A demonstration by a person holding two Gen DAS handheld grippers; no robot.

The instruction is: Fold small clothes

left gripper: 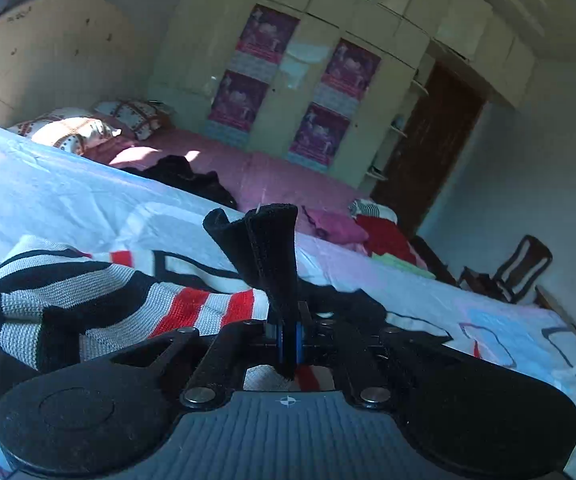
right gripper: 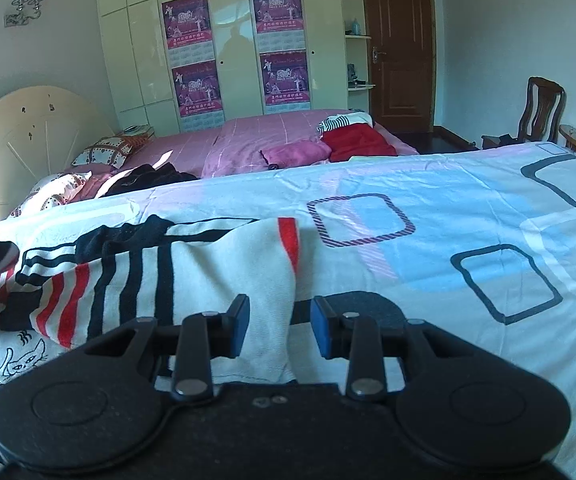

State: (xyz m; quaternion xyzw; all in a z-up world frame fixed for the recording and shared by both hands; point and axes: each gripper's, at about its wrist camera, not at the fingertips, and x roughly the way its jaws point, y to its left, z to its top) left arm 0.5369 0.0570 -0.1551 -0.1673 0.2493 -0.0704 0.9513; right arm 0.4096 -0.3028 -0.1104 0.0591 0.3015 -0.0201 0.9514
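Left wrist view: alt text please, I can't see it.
The left gripper is shut on a black cuff of the striped knit garment, lifted over the patterned bedsheet. Wardrobe behind.

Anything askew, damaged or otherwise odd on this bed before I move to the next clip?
Nothing damaged or spilled. The striped knit garment lies rumpled and bunched rather than flat, and its black cuff sticks up, pinched in the left tool. The right tool is open over its pale edge.

Cream wardrobe (right gripper: 224,40), brown door (right gripper: 402,44), pink bed (right gripper: 248,140), wooden chair (right gripper: 542,110).
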